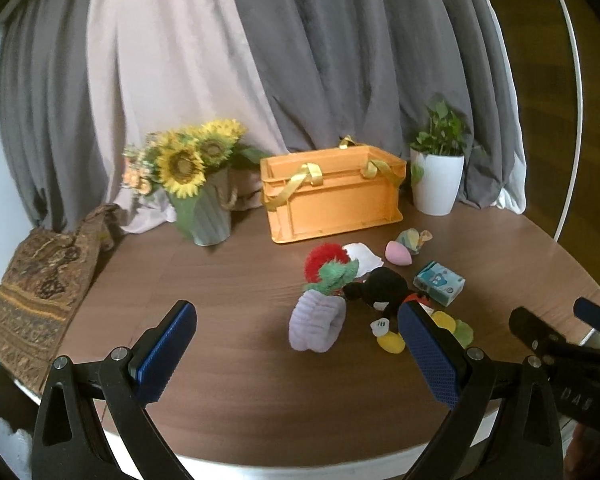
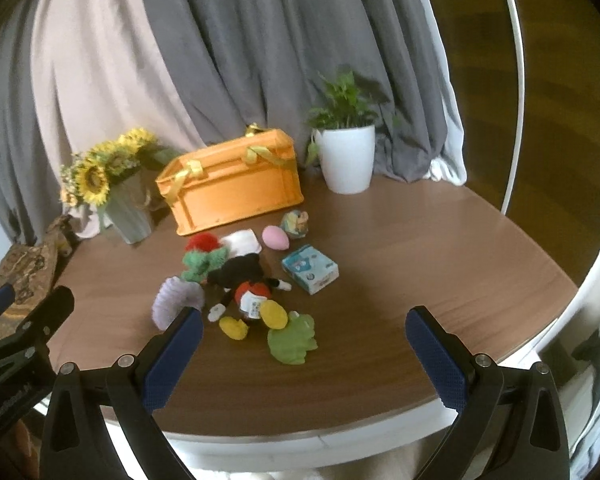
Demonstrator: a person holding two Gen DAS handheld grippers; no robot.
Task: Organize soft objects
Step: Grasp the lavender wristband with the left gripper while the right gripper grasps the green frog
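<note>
Plush mouse doll lies among soft toys just in front of orange crate. Light, squashy, likely limp; pinch round belly. Left gripper, right gripper both spread wide, empty.
</note>
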